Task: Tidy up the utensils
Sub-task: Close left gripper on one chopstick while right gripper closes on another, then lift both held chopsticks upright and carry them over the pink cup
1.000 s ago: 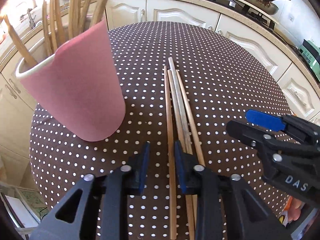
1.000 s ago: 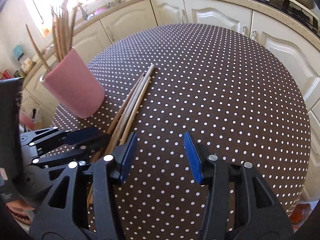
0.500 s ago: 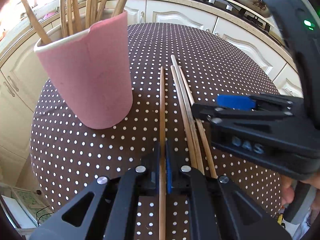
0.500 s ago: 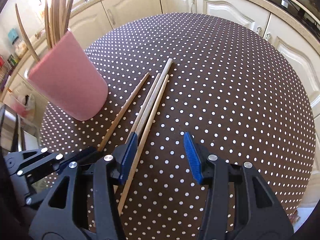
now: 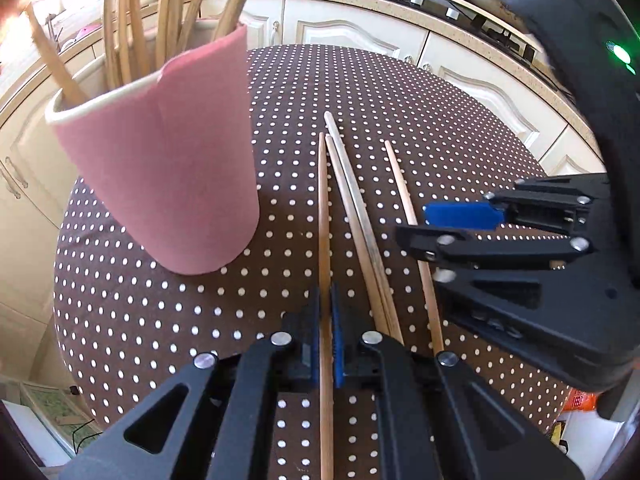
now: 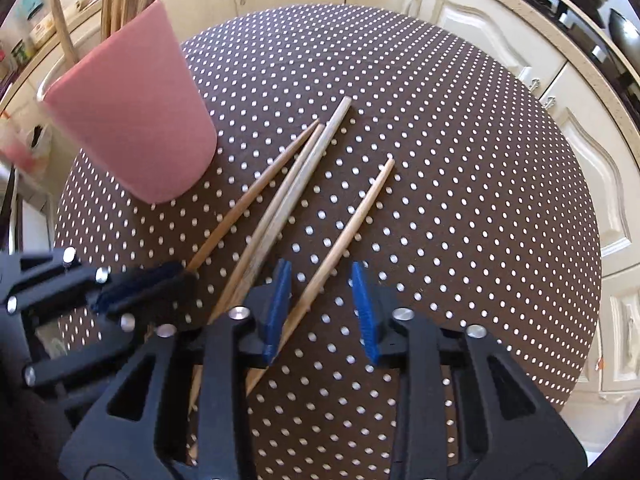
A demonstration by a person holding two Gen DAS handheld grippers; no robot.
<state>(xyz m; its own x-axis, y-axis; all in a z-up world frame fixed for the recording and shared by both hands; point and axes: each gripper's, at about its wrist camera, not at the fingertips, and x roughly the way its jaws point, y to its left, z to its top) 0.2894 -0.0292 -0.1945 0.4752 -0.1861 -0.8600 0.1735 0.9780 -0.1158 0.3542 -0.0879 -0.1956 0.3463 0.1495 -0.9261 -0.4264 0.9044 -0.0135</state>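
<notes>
Landmark: the pink cylindrical holder (image 5: 168, 168), standing at the left of the round brown table with white dots (image 5: 400, 92).
Holder contents: a sheaf of long wooden sticks (image 5: 132, 24), upright and fanned out above the cream rim; how many, I cannot tell.
Left tongs (image 5: 326, 336): closed on the darker wooden chopstick (image 5: 323, 216), the loose one nearest the holder, just right of its base.
Middle pair: two paler chopsticks (image 5: 352, 204) touching side by side on the table, farther right of the holder, untouched.
Right tongs (image 6: 322, 308): closing around the lone light wooden chopstick (image 6: 352, 220), farthest from the holder; the stick lies between the blue pads, which do not yet press it.
Step in hand: picking one chopstick with each hand, by my reading.
Next move: likely finishing the right grip, then lifting both sticks, tipping them upright and dropping them into the holder without knocking it.
</notes>
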